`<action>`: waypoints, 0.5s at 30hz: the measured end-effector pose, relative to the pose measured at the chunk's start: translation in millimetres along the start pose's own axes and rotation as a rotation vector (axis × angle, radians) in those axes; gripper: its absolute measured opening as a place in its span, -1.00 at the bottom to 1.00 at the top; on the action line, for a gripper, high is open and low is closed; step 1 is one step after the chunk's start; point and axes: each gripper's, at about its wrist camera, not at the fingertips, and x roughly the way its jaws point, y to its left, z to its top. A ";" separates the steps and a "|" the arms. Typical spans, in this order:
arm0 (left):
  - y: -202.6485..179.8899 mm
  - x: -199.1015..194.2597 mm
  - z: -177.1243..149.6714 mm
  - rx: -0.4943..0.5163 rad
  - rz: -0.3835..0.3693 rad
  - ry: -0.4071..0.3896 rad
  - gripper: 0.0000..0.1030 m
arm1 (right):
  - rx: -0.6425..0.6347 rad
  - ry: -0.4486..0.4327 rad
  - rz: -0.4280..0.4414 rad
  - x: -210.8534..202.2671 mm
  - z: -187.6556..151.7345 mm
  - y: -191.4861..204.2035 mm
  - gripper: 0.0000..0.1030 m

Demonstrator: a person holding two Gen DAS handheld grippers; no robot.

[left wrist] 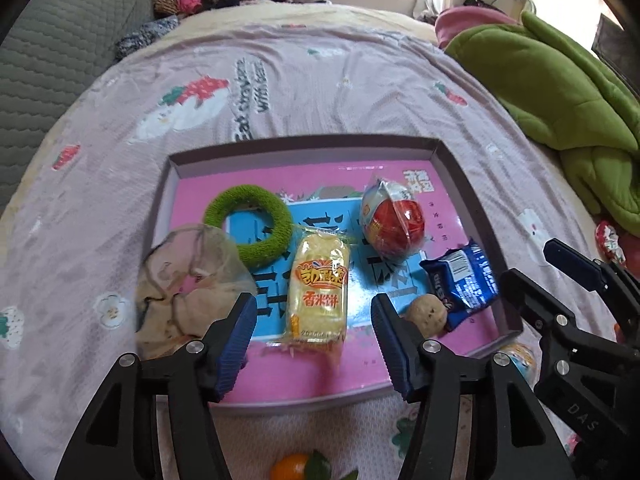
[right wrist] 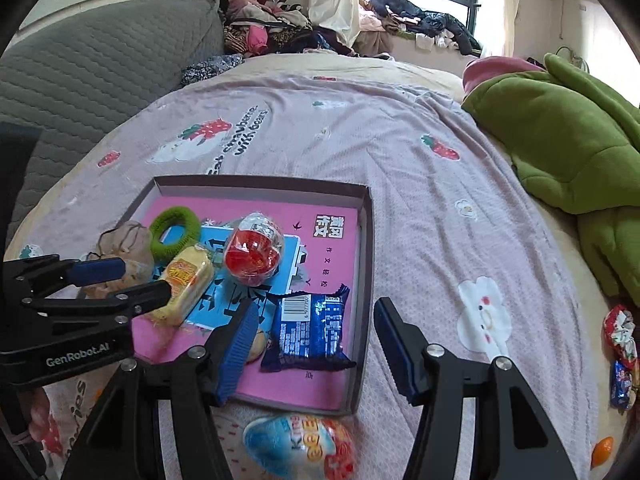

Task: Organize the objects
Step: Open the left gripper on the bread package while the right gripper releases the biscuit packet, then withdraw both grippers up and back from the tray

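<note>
A shallow box tray (left wrist: 452, 168) with a pink bottom lies on the bed. In it are a green ring (left wrist: 248, 224), a beige mesh bag (left wrist: 188, 280), a yellow rice-cracker packet (left wrist: 318, 284), a wrapped red toy egg (left wrist: 394, 220), a blue biscuit packet (left wrist: 464, 280) and a small brown ball (left wrist: 426, 314). My left gripper (left wrist: 314, 344) hangs open above the cracker packet, its pads clear of it. My right gripper (right wrist: 316, 352) stands open over the tray's near right corner (right wrist: 360, 400), above the blue biscuit packet (right wrist: 308, 332), with nothing held.
A blue-and-orange toy egg (right wrist: 300, 444) lies on the sheet just outside the tray's near edge. An orange fruit (left wrist: 292, 466) sits below my left gripper. Wrapped sweets (right wrist: 620, 336) lie at the far right. A green blanket (right wrist: 560, 140) is heaped on the right, a grey quilted cushion (right wrist: 100, 48) on the left.
</note>
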 end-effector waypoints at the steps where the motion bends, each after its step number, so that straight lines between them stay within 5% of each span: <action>1: -0.6 -8.1 -2.0 0.002 0.006 -0.014 0.19 | 0.003 -0.012 0.003 -5.9 0.2 -0.3 0.16; 15: -1.1 -84.2 -12.8 -0.007 0.031 -0.133 0.22 | -0.007 -0.109 0.027 -73.1 2.1 15.4 0.16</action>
